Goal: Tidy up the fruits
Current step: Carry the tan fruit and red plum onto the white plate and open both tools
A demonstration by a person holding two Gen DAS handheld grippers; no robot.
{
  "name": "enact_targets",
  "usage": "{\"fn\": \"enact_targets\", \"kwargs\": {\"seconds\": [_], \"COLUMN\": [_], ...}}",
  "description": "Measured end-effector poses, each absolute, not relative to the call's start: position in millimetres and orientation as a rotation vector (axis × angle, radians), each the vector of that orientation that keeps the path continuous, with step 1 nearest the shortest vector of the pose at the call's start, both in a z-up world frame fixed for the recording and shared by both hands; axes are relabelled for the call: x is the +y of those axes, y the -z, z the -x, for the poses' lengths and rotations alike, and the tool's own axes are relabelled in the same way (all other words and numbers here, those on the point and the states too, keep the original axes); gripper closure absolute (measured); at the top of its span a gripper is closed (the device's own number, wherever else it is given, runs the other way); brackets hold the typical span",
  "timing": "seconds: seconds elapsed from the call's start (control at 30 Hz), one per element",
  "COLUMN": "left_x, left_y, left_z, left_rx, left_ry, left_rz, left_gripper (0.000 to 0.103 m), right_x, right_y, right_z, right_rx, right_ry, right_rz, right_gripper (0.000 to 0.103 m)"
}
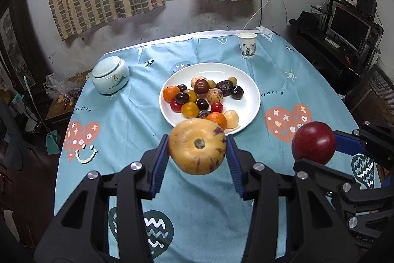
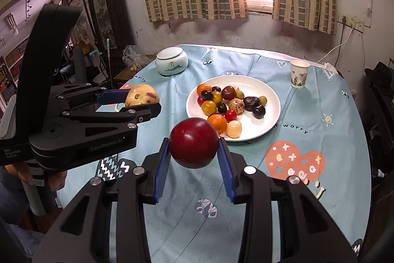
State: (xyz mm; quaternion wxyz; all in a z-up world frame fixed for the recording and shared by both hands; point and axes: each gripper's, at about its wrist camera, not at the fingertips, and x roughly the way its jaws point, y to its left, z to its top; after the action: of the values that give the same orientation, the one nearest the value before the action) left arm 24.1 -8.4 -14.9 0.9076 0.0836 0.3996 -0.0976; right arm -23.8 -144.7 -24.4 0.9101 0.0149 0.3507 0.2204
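My left gripper (image 1: 197,146) is shut on a large yellow fruit with purple streaks (image 1: 197,147), held above the blue tablecloth just in front of the white plate (image 1: 248,83). It also shows in the right wrist view (image 2: 141,96). My right gripper (image 2: 194,146) is shut on a dark red round fruit (image 2: 194,142), held above the cloth in front of the plate (image 2: 270,95). In the left wrist view this red fruit (image 1: 314,142) is at the right. The plate holds several small fruits: oranges, yellow, red and dark ones.
A pale lidded ceramic jar (image 1: 110,75) stands at the table's back left. A paper cup (image 1: 247,44) stands at the back right. A low table with a plastic bag (image 1: 61,90) is left of the table, a desk with a monitor (image 1: 349,26) on the right.
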Motion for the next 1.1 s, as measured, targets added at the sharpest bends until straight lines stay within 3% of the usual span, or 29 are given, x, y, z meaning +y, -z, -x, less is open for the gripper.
{"fn": "enact_targets", "kwargs": {"seconds": [0.4, 0.73, 1.1], "left_x": [-13.9, -13.8, -33.0], "left_y": [34.2, 93.3, 62.8], "left_z": [-75.4, -95.1, -161.1], "left_rx": [0.882, 1.025, 0.918], "left_ry": [0.189, 0.209, 0.204], "left_rz": [-0.178, -0.168, -0.198], "left_gripper": [0.057, 0.057, 0.056], "right_x": [-152.2, -146.3, -156.6], "right_y": [39.1, 102.3, 65.4], "right_z": [-17.2, -41.6, -114.3], "right_rx": [0.766, 0.942, 0.829], "right_ry": [-0.441, -0.444, -0.425], "right_rz": [-0.043, -0.048, -0.043], "right_gripper": [0.064, 0.064, 0.064]}}
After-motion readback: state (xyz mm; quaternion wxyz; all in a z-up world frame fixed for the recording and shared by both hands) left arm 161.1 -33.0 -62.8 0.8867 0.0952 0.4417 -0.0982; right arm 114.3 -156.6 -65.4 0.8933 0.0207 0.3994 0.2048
